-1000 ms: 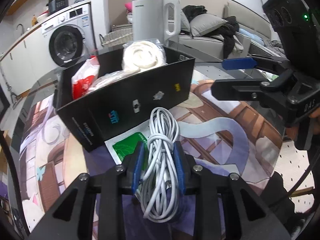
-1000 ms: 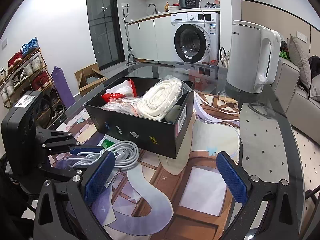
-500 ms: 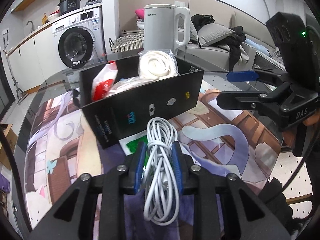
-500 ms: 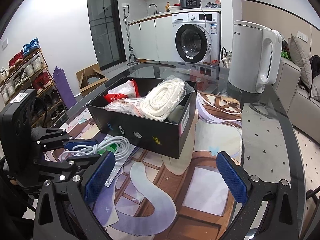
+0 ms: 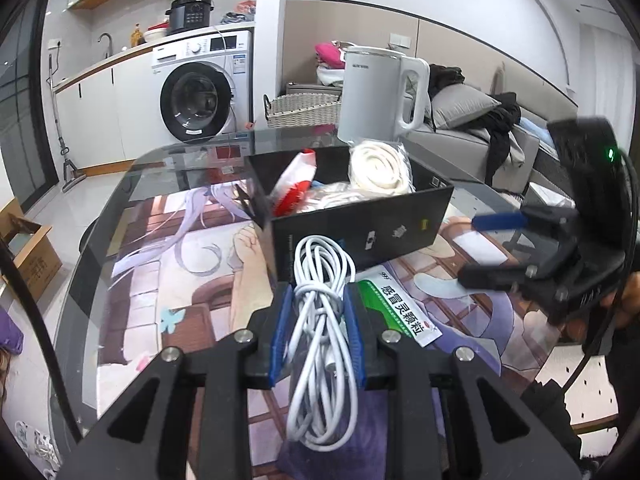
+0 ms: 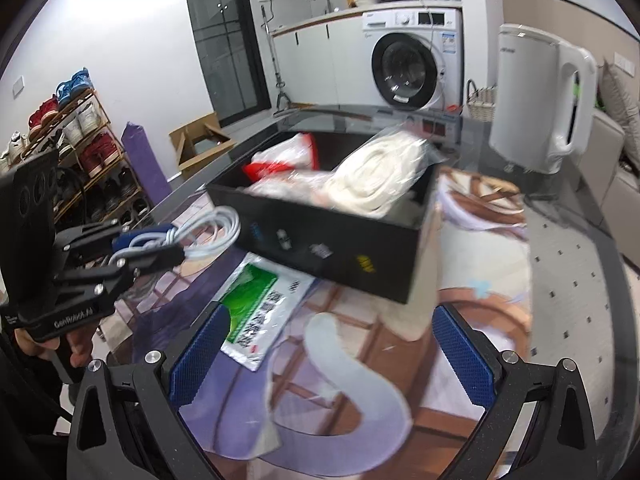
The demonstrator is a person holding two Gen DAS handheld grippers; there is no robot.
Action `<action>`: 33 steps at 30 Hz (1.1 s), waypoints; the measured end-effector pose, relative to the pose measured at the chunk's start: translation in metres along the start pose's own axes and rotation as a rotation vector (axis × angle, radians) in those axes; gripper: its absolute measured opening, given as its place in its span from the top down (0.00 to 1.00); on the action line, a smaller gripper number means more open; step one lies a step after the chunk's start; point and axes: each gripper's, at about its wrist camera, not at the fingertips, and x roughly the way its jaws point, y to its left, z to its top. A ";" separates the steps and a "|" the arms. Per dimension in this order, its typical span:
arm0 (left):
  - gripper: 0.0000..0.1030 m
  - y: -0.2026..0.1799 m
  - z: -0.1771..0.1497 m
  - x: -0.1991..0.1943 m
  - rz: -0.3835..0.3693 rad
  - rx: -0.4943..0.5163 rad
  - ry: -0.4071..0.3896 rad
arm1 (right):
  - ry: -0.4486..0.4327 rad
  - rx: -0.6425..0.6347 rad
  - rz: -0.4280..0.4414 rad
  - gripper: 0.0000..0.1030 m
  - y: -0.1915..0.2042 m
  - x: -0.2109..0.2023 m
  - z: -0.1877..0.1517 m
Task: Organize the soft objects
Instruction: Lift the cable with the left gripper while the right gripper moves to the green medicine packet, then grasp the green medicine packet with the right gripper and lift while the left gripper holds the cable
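Left wrist view: we find the left gripper (image 5: 318,334) clamped on a coiled white cable (image 5: 320,332), held above the mat just short of the black box (image 5: 360,224). We judge the loose loops could catch the near wall on entry, or slip from the pads.

Right wrist view: the right gripper (image 6: 328,354) stands wide apart and empty over the green sachet (image 6: 256,312) lying flat beside the box. Only here do we see the cable clear of the mat and the box's crowded interior, which leaves little room beside the bagged white rope (image 6: 376,180).
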 end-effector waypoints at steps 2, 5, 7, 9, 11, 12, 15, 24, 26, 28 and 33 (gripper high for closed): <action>0.76 0.003 -0.001 -0.004 0.009 -0.005 -0.015 | 0.024 0.003 0.013 0.00 0.009 0.010 0.000; 0.76 0.006 -0.003 -0.007 0.024 -0.009 -0.022 | 0.056 -0.003 0.014 0.01 0.023 0.024 0.000; 0.76 0.010 -0.006 -0.009 0.033 -0.023 -0.025 | 0.074 -0.015 0.014 0.01 0.034 0.034 0.001; 0.76 0.014 -0.008 -0.009 0.043 -0.035 -0.027 | 0.083 -0.025 0.008 0.01 0.045 0.042 0.001; 0.76 0.020 -0.012 -0.010 0.074 -0.052 -0.030 | 0.097 -0.032 0.004 0.01 0.055 0.051 0.003; 0.76 0.023 -0.013 -0.010 0.088 -0.065 -0.031 | 0.107 -0.034 -0.008 0.01 0.059 0.054 0.003; 0.76 0.034 -0.013 -0.009 0.126 -0.117 -0.041 | 0.115 -0.023 -0.060 0.01 0.065 0.065 0.003; 0.76 0.057 -0.020 -0.004 0.228 -0.222 -0.045 | 0.142 -0.017 -0.194 0.01 0.082 0.082 0.003; 0.76 0.059 -0.020 -0.002 0.236 -0.228 -0.041 | 0.143 0.002 -0.218 0.01 0.083 0.088 0.009; 0.76 0.060 -0.020 -0.003 0.239 -0.229 -0.041 | 0.147 0.010 -0.233 0.01 0.080 0.088 0.010; 0.76 0.060 -0.020 -0.002 0.244 -0.225 -0.042 | 0.161 0.039 -0.248 0.01 0.067 0.080 0.005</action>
